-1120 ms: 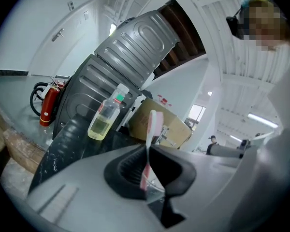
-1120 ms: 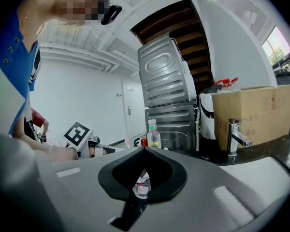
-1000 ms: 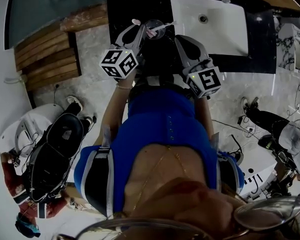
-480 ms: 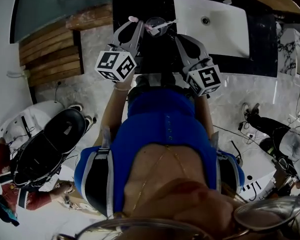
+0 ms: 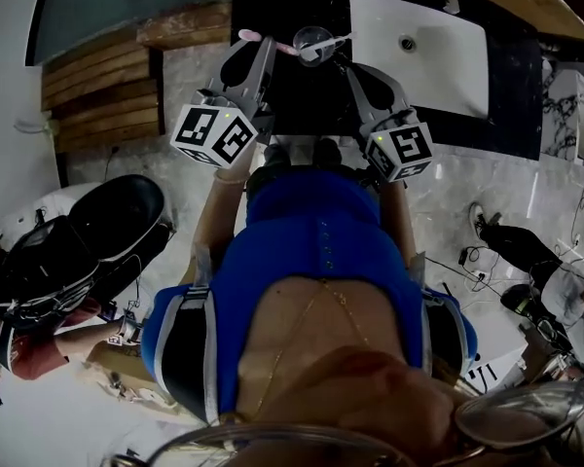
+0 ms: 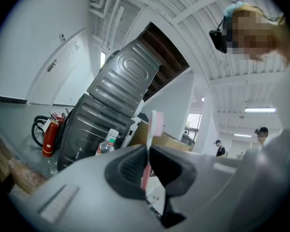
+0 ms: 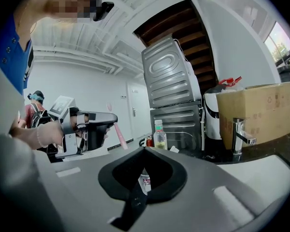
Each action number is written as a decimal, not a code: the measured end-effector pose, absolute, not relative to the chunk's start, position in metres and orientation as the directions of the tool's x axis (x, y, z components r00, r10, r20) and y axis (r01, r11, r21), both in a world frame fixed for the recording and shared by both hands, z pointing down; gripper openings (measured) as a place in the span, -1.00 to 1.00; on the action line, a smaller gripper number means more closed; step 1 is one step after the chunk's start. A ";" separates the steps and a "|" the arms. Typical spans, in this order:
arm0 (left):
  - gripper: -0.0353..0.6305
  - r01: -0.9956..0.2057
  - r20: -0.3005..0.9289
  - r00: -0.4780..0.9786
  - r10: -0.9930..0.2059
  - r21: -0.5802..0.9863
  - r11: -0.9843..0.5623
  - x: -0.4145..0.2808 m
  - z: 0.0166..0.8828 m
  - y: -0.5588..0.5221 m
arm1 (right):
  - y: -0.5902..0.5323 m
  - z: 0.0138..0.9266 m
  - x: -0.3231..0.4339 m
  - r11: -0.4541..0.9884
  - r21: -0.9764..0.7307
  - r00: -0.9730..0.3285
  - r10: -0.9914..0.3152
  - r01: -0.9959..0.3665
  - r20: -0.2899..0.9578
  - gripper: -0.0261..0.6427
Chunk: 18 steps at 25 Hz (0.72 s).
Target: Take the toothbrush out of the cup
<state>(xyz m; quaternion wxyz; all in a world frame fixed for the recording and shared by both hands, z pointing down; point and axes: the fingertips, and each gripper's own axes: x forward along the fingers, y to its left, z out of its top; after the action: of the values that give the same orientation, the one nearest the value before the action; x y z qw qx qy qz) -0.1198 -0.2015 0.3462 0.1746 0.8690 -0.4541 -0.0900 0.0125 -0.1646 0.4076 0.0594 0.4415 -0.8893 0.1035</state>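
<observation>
Left arm (image 5: 217, 217) and right arm (image 5: 397, 224) stretch toward 12 o'clock. The left gripper (image 5: 261, 49) is clamped on the pink toothbrush (image 5: 251, 37), held at the cup's (image 5: 313, 43) 9 o'clock. The right gripper (image 5: 352, 67), jaws together, hovers at its 4 o'clock.

White sink basin (image 5: 419, 52) set into a dark countertop (image 5: 302, 95); chrome faucet (image 7: 240, 132) in front of a cardboard box (image 7: 258, 112); clear bottle (image 7: 159, 135) of yellowish liquid beside two stacked grey metal units (image 7: 171, 91), possibly appliances; red fire extinguisher (image 6: 48, 137) next to them; slatted wooden platform (image 5: 97, 95) on the floor, left of the countertop.
</observation>
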 end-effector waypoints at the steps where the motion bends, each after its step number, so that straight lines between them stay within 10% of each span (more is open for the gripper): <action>1: -0.85 -0.760 0.001 0.569 -0.822 0.383 -0.526 -0.122 0.345 -0.199 | -0.165 0.409 0.013 0.587 -0.134 -0.602 -0.773 -0.799 0.199 -0.91; 18: -0.85 -0.774 0.075 0.550 -0.832 0.421 -0.474 -0.142 0.376 -0.171 | -0.192 0.442 0.009 0.536 -0.192 -0.570 -0.777 -0.822 0.269 -0.91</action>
<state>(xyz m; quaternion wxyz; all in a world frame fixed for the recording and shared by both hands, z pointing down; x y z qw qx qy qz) -0.1424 -0.1715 0.3760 0.2076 0.8556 -0.4690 -0.0699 0.0091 -0.1917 0.4424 0.0757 0.4576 -0.8732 0.1497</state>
